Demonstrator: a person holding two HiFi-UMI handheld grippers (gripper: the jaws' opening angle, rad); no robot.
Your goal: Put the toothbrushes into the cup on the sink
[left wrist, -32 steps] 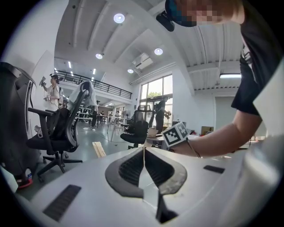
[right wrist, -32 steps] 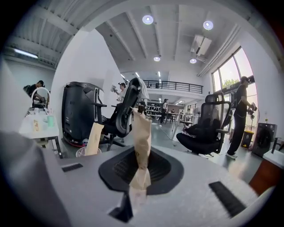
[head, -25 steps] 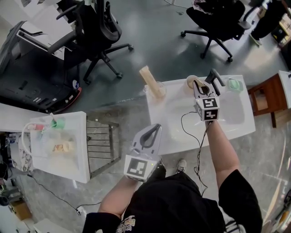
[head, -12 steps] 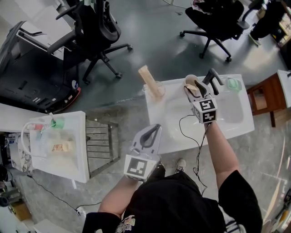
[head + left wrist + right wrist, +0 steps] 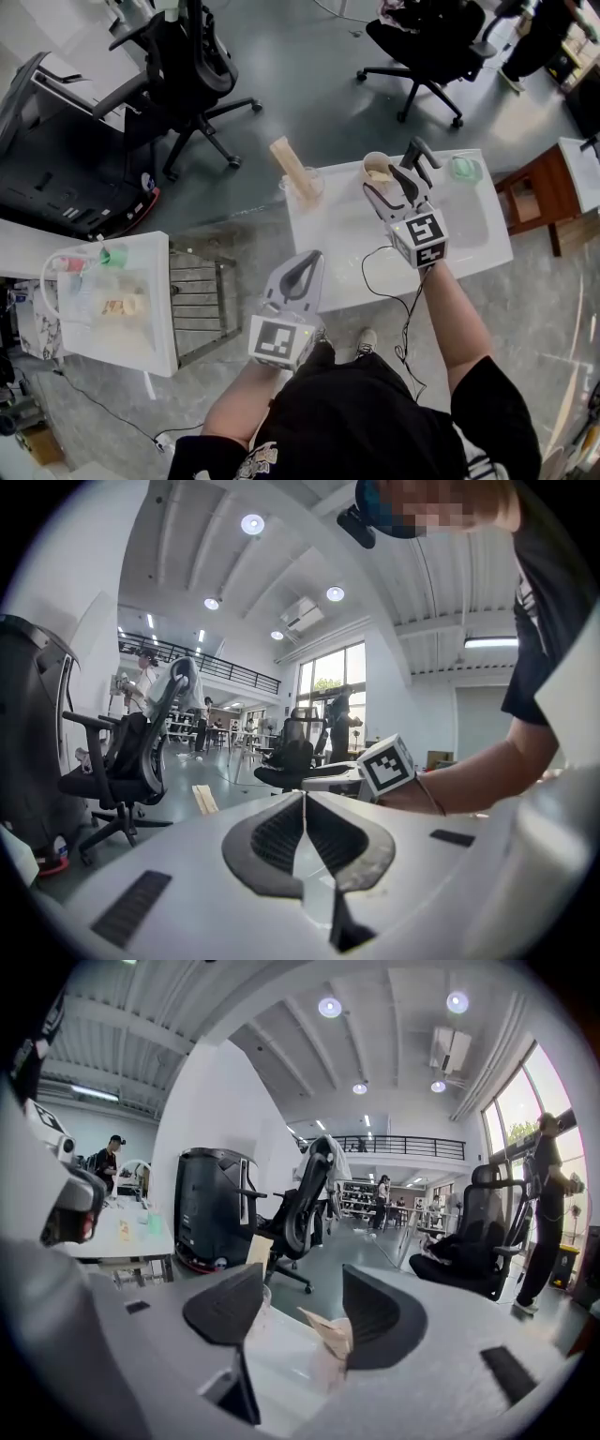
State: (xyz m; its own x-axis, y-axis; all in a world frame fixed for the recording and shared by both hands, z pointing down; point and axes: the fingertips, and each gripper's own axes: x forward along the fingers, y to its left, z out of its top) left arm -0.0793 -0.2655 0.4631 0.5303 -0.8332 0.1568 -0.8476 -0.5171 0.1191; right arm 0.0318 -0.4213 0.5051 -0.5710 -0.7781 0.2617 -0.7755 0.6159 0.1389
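Observation:
A beige cup (image 5: 376,169) stands at the back of the white sink top (image 5: 337,253), with a beige toothbrush (image 5: 330,1327) leaning in it. My right gripper (image 5: 383,182) hovers right over that cup; its jaws are opening and stand wide apart (image 5: 300,1309), with the toothbrush between them, close to the right pad and not pressed. A clear cup (image 5: 306,184) at the sink's left corner holds a second beige toothbrush pack (image 5: 288,162). My left gripper (image 5: 312,260) is shut and empty (image 5: 302,799), held off the sink's front left edge.
A black tap (image 5: 421,154) and a green item (image 5: 463,169) sit at the sink's back right. Office chairs (image 5: 183,66) stand on the floor beyond. A second white table (image 5: 159,309) with small items is at the left, and a brown stand (image 5: 534,202) at the right.
My right gripper's jaws have gone from closed on the toothbrush to wide apart, leaving it in the beige cup. The left gripper has stayed put.

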